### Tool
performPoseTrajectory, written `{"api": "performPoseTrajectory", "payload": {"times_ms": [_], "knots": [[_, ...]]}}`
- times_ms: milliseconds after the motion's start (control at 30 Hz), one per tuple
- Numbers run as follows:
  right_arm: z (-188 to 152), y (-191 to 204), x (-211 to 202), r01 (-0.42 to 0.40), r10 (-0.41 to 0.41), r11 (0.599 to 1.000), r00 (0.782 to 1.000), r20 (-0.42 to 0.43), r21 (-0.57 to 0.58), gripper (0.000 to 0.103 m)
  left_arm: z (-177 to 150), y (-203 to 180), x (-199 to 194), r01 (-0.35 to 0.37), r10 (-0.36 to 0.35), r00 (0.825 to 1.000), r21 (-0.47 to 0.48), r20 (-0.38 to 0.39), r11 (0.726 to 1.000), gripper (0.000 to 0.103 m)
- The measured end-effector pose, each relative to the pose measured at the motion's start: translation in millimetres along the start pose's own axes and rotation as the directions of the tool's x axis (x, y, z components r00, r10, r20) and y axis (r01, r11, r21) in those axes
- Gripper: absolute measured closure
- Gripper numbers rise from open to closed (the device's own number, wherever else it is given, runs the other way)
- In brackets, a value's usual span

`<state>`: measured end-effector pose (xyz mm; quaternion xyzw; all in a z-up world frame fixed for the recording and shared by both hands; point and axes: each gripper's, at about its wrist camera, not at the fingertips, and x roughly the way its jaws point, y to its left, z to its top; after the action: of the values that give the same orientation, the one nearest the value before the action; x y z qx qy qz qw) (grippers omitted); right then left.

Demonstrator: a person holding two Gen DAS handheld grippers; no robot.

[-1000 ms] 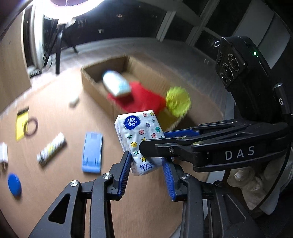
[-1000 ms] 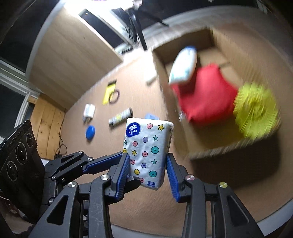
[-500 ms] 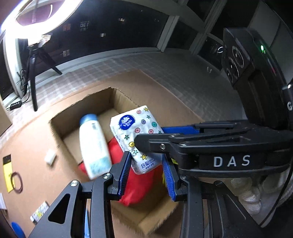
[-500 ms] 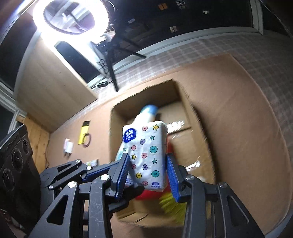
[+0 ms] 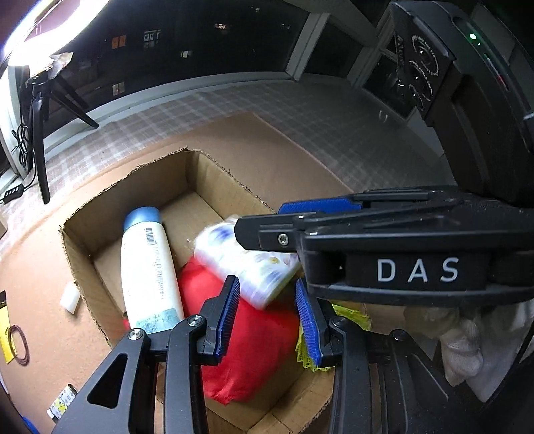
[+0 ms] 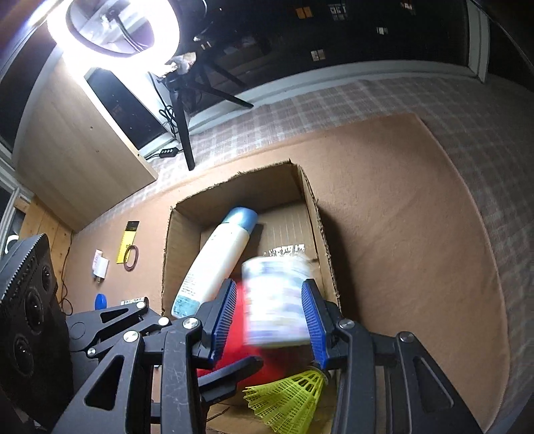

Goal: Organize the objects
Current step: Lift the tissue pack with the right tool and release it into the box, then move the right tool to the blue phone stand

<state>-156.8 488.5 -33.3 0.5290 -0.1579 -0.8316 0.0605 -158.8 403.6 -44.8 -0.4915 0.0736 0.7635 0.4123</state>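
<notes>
A white tissue pack (image 6: 277, 303) with coloured dots is blurred and free, in or just above the cardboard box (image 6: 313, 207), over a red cloth (image 6: 263, 362). It also shows in the left wrist view (image 5: 247, 263). My right gripper (image 6: 272, 320) hangs over the box with its jaws wide apart, the pack between them but loose. My left gripper (image 5: 267, 313) is open and empty above the red cloth (image 5: 253, 347). A white bottle with a blue cap (image 5: 147, 267) lies in the box. A yellow shuttlecock (image 6: 287, 397) lies at the box's near end.
The box (image 5: 83, 257) sits on a brown mat. Left of it lie a yellow card with a hair band (image 6: 128, 247), a white charger (image 6: 100, 267), a blue cap (image 6: 100, 300) and a white eraser (image 5: 70, 297). A ring light on a tripod (image 6: 116, 26) stands behind.
Both grippers moved over the box. The right gripper opened and let go of the tissue pack, which drops into the box.
</notes>
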Motion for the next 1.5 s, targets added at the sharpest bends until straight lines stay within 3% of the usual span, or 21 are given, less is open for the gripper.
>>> {"api": "performPoseTrajectory", "payload": {"times_ms": [300,433,700,933,1233,1500], "knots": [[-8,8,-15,-0.011,0.010,1.000,1.000,0.025,0.015,0.065,-19,7,-35,-0.014,0.014,0.999,-0.007,0.033,1.000,0.065],[-18,21,-27,-0.032,0.031,0.999,0.998,0.048,0.015,0.065,-39,24,-61,-0.052,0.053,0.997,-0.019,0.050,0.998,0.065],[-49,58,-36,-0.108,0.107,0.994,0.992,0.073,0.017,0.065,-103,94,-131,-0.138,0.156,0.984,-0.172,0.092,0.975,0.065],[-85,109,-18,-0.189,0.189,0.982,0.981,0.031,0.002,0.065,-161,141,-156,-0.183,0.205,0.978,-0.282,0.049,0.942,0.066],[-132,148,37,-0.186,0.192,0.979,0.979,-0.067,0.078,0.065,-181,133,-128,-0.146,0.146,0.989,-0.188,-0.018,0.971,0.066],[-142,142,74,-0.109,0.131,0.970,0.987,-0.090,0.218,0.065,-179,122,-91,-0.092,0.084,0.993,-0.093,-0.081,0.991,0.066]]}}
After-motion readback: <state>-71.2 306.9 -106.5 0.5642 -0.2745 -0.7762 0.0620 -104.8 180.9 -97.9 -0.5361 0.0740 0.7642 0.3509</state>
